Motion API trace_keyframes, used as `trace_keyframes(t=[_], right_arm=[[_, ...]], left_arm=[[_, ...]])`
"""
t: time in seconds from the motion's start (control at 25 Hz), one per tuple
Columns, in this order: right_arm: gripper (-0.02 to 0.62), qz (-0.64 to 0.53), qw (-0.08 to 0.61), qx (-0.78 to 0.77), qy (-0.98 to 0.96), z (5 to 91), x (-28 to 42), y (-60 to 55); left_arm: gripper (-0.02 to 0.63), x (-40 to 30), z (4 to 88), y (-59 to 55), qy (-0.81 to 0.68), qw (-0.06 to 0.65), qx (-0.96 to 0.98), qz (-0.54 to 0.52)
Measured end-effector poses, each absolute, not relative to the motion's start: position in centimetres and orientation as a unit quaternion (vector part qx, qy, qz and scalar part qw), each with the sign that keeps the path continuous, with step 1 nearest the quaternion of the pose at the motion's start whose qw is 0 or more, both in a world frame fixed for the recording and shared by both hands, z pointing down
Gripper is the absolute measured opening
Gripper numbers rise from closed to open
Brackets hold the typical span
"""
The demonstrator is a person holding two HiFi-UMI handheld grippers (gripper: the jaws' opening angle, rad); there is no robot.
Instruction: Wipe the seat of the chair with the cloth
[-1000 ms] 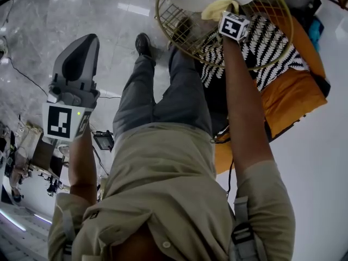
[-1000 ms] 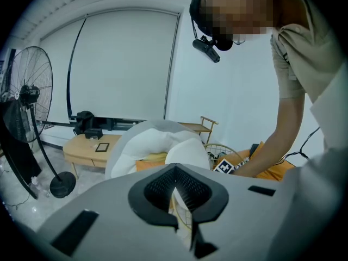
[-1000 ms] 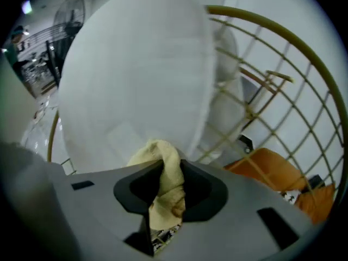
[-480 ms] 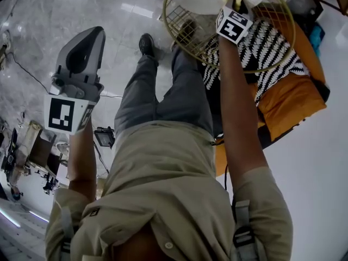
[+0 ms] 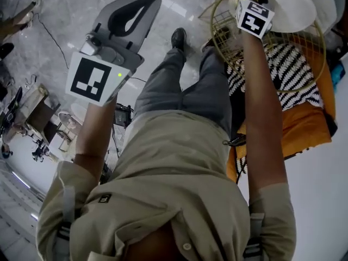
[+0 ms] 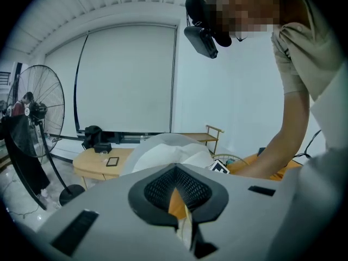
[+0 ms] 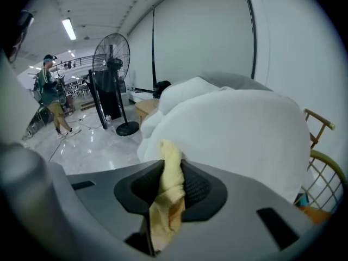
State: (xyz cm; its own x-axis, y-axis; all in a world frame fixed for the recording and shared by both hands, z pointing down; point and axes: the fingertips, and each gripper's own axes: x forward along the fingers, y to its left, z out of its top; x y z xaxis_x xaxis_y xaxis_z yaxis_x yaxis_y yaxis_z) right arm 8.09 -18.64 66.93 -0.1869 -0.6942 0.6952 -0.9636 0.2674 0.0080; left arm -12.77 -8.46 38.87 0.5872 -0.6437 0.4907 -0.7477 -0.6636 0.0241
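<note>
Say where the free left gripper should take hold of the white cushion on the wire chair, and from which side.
Pinch a fold at the rounded edge of the white cushion: it looks soft and too broad to span. Come in from the person's left, where the left gripper faces it, keeping clear of the right gripper, shut on the yellow cloth.

- The glossy marble floor point(image 5: 65, 4) carries the gold wire chair point(image 5: 223, 26).
- A white cushion point(image 5: 296, 3) lies on that chair.
- An orange seat point(image 5: 307, 129) beside the chair bears a zigzag pillow point(image 5: 293, 69).
</note>
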Motion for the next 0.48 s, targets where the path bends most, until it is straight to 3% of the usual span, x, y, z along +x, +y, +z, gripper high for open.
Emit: trace_keyframes(t=[0.32,0.48], right_arm=[[0.094,0.192,0.374,0.618,-0.664,65.0,22.6,-17.6],[0.094,0.194,0.372,0.665,-0.618,60.3,28.3,-16.1]], left_arm=[[0.015,-14.4,35.4,-7.8,-0.413,0.099,0.881,0.207],[0.015,-14.8,32.1,-7.6,-0.415,0.085,0.886,0.191]])
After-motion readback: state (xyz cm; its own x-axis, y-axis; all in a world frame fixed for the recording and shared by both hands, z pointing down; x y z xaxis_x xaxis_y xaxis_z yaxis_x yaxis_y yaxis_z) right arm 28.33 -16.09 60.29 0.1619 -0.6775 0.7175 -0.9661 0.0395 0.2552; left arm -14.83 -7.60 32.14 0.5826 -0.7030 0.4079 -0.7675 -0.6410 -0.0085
